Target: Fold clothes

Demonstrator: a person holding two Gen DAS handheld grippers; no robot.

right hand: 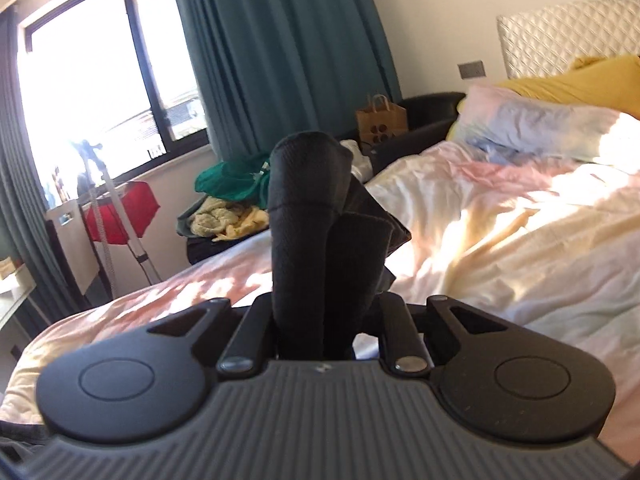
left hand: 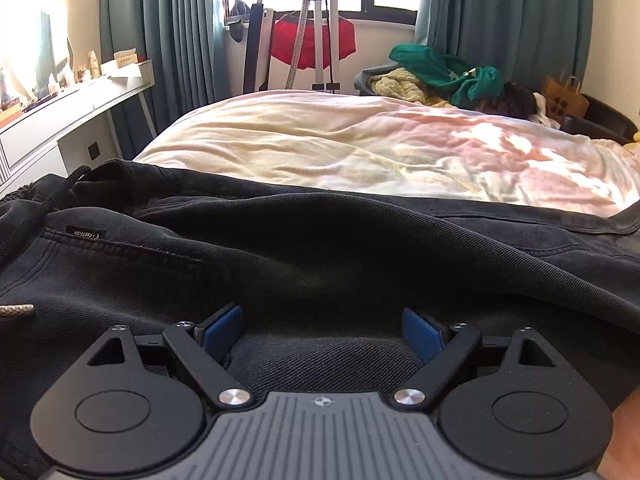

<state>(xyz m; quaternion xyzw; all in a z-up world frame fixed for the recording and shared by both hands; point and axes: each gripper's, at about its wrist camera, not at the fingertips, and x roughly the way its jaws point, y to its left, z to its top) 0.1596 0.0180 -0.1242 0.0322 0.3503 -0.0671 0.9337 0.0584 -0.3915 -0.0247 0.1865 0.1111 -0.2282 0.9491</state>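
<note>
Black drawstring trousers (left hand: pixel 280 248) lie spread across the near edge of the bed, waistband and cord at the left. My left gripper (left hand: pixel 323 330) is open, its blue pads (left hand: pixel 224 326) resting on the black cloth with a bunched fold between them. My right gripper (right hand: pixel 324 320) is shut on a bunch of the same black cloth (right hand: pixel 312 208), which stands up out of the jaws above the bed.
The bed has a pale pink and yellow cover (left hand: pixel 360 152) and pillows (right hand: pixel 532 124) by the headboard. A pile of green and yellow clothes (left hand: pixel 440 72) sits beyond the bed. A desk (left hand: pixel 60 104) stands at the left, a garment steamer (left hand: pixel 320 40) by the window.
</note>
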